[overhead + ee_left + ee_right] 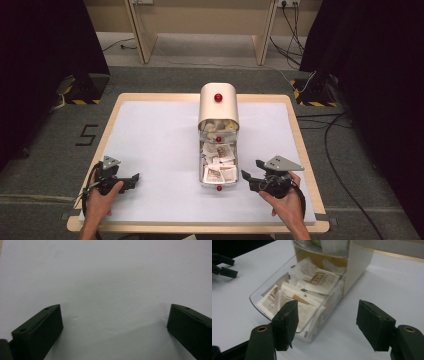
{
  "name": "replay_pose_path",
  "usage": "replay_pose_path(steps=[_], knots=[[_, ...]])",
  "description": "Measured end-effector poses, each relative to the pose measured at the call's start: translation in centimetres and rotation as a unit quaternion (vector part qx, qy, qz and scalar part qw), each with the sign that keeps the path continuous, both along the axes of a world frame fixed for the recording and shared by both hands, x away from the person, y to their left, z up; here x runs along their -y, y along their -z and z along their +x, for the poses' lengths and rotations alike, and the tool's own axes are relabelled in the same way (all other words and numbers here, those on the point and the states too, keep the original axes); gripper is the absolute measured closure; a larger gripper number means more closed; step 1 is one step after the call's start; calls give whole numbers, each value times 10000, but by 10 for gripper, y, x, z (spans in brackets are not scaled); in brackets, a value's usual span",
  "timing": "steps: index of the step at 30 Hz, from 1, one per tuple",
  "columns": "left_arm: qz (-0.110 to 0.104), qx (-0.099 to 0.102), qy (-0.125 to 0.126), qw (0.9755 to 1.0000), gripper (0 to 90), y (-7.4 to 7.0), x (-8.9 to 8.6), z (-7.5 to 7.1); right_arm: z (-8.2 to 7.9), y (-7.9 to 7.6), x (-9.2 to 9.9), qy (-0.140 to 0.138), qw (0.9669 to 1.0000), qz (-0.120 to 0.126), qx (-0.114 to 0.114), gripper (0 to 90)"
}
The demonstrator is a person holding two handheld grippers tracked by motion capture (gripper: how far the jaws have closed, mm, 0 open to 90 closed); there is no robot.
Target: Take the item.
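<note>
A: Start at the left. What's that hand doing?

B: Parked, I'd say. The left gripper point(131, 180) rests low on the white counter point(155, 145), well apart from everything else. In the left gripper view its fingers point(41, 333) stand wide apart with nothing but bare white surface between them. My guess is it's kept out of the way until it's needed.

A: And in the middle?

B: A cream dispenser box point(218, 106) with a rounded top and a red knob point(218, 97), set near the far edge of the counter. Its clear drawer point(218, 165) is pulled out towards the person, so the sachets point(220, 167) inside lie in the open, a loose heap of white and tan paper packets. There's a second red knob on the drawer front, at its near end.

A: So the drawer is out to get at the packets?

B: That's how I read it. The open top lets the fingers come in from above.

A: And the right hand?

B: The right gripper point(250, 170) hovers just beside the drawer's near right corner, tilted towards it. In the right gripper view its fingers point(285, 323) are well open and hold nothing; the corner of the clear drawer point(287, 290) sits just beyond the one on the left, the sachets point(294, 297) behind it. Looks aimed at a packet, not yet on one.
</note>
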State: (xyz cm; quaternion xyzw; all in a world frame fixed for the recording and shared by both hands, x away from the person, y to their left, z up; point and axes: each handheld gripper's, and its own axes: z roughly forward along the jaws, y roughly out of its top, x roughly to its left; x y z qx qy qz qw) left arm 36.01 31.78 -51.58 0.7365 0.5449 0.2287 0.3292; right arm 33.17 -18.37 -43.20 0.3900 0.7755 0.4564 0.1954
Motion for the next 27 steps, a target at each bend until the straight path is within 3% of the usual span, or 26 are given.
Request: replay_pose_path(steps=[13,27], knots=[[-10,7,-7,10000,0,0,0,0,0,-2,-46,-640,9979,-90,-55,372],[-8,6,-8,10000,0,0,0,0,7,6,-66,-873,9959,-168,-159,398]])
